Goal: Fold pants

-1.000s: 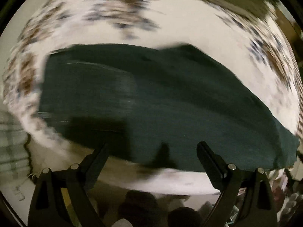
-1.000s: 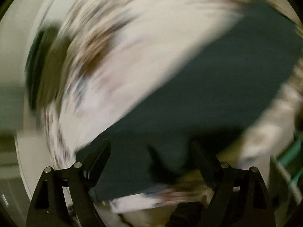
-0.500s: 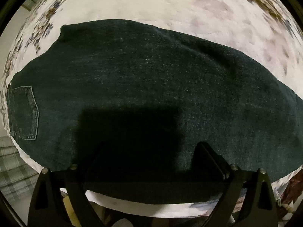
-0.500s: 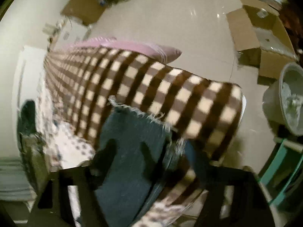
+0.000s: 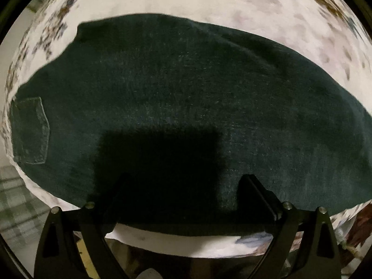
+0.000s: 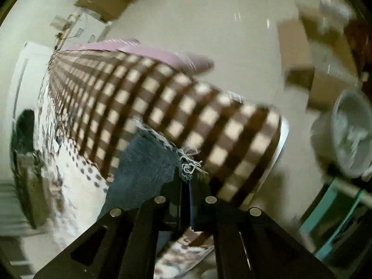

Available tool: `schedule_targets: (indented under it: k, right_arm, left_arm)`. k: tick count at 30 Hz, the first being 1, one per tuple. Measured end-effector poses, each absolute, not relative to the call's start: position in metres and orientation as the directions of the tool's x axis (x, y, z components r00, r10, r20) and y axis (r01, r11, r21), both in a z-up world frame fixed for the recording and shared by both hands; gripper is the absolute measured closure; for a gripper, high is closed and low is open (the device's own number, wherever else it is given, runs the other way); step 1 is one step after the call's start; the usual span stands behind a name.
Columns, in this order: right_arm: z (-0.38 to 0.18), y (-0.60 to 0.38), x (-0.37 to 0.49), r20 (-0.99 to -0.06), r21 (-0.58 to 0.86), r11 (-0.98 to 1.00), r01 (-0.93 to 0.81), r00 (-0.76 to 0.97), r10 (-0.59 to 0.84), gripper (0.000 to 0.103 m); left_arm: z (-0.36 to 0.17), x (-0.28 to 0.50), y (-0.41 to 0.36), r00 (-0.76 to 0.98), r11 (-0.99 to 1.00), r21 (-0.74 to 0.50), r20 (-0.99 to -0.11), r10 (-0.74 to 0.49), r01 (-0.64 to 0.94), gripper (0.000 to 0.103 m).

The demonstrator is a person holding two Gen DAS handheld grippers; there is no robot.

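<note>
Dark denim pants point(image 5: 186, 97) lie flat across a white patterned bed cover point(image 5: 232, 7), with a back pocket point(image 5: 30, 130) at the far left. My left gripper point(image 5: 183, 183) is open, hovering over the near edge of the pants. In the right wrist view the frayed leg hem point(image 6: 148, 160) shows as blue denim. My right gripper point(image 6: 187, 181) is shut on the hem's frayed corner point(image 6: 189, 166).
A brown and cream checked blanket point(image 6: 162, 107) runs along the bed edge with a pink pillow point(image 6: 162, 55) behind it. On the floor stand cardboard boxes point(image 6: 309, 58), a grey bucket point(image 6: 348, 130) and a teal frame point(image 6: 334, 200).
My right gripper swung to the leg hem and closed on its frayed corner. My left gripper moved closer over the pants and stays open.
</note>
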State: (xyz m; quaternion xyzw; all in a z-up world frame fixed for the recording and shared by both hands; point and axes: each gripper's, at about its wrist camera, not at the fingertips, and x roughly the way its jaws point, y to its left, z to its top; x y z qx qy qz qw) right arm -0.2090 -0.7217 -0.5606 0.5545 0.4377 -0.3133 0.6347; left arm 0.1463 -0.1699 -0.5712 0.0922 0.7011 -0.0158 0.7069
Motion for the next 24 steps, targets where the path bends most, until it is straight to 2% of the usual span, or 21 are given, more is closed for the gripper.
schedule_targets:
  k: [1, 2, 3, 4, 6, 9, 11, 12, 16, 19, 21, 22, 23, 24]
  right_arm:
    - [-0.567, -0.724, -0.218, -0.892, 0.451, 0.160, 0.878, 0.439, 0.109, 0.078]
    - [-0.569, -0.724, -0.226, -0.876, 0.481, 0.134, 0.866, 0.468, 0.118, 0.054]
    - [-0.570, -0.723, -0.233, -0.858, 0.513, 0.111, 0.852, 0.501, 0.116, 0.043]
    - [-0.570, -0.720, -0.242, -0.826, 0.562, 0.084, 0.823, 0.553, 0.109, 0.037]
    - [-0.580, -0.712, -0.249, -0.773, 0.629, 0.056, 0.776, 0.616, 0.151, 0.036]
    - [-0.604, -0.699, -0.240, -0.749, 0.653, 0.077, 0.754, 0.628, 0.210, 0.034]
    - [-0.606, -0.696, -0.238, -0.714, 0.698, 0.086, 0.711, 0.680, 0.166, 0.028]
    - [-0.607, -0.695, -0.238, -0.682, 0.730, 0.079, 0.679, 0.717, 0.145, 0.028]
    - [-0.618, -0.691, -0.230, -0.573, 0.819, 0.066, 0.570, 0.811, 0.118, 0.028]
    - [-0.623, -0.690, -0.217, -0.560, 0.829, 0.084, 0.553, 0.822, 0.106, 0.031]
    - [-0.622, -0.688, -0.208, -0.582, 0.813, 0.104, 0.573, 0.807, 0.100, 0.055]
    - [-0.623, -0.687, -0.203, -0.616, 0.787, 0.119, 0.605, 0.781, 0.101, 0.086]
    - [-0.622, -0.688, -0.201, -0.646, 0.762, 0.128, 0.635, 0.758, 0.087, 0.094]
    - [-0.620, -0.686, -0.200, -0.661, 0.748, 0.135, 0.650, 0.746, 0.073, 0.094]
  left_arm:
    - [-0.572, 0.147, -0.168, 0.018, 0.984, 0.101, -0.995, 0.099, 0.146, 0.003]
    - [-0.574, 0.148, -0.165, 0.020, 0.986, 0.092, -0.996, 0.090, 0.139, 0.000]
    - [-0.576, 0.149, -0.157, 0.021, 0.989, 0.069, -0.998, 0.067, 0.130, 0.000]
    - [-0.577, 0.149, -0.154, 0.023, 0.991, 0.053, -0.998, 0.051, 0.121, 0.000]
    - [-0.577, 0.148, -0.149, 0.041, 0.994, 0.024, -0.999, 0.020, 0.106, 0.000]
    - [-0.576, 0.143, -0.147, 0.063, 0.993, 0.026, -0.998, 0.019, 0.113, 0.000]
    - [-0.575, 0.138, -0.147, 0.083, 0.994, 0.025, -0.996, 0.016, 0.106, 0.000]
    - [-0.574, 0.130, -0.149, 0.097, 0.994, 0.025, -0.995, 0.015, 0.103, 0.000]
    - [-0.571, 0.109, -0.147, 0.131, 0.996, 0.029, -0.991, 0.018, 0.085, 0.000]
    - [-0.574, 0.105, -0.151, 0.142, 0.997, 0.029, -0.990, 0.020, 0.065, 0.000]
    - [-0.574, 0.109, -0.153, 0.152, 0.998, 0.033, -0.988, 0.024, 0.053, 0.000]
    - [-0.575, 0.116, -0.158, 0.153, 0.998, 0.035, -0.988, 0.027, 0.052, 0.000]
    - [-0.575, 0.116, -0.159, 0.151, 0.998, 0.035, -0.988, 0.027, 0.051, 0.000]
    - [-0.576, 0.116, -0.160, 0.146, 0.998, 0.034, -0.989, 0.026, 0.053, 0.000]
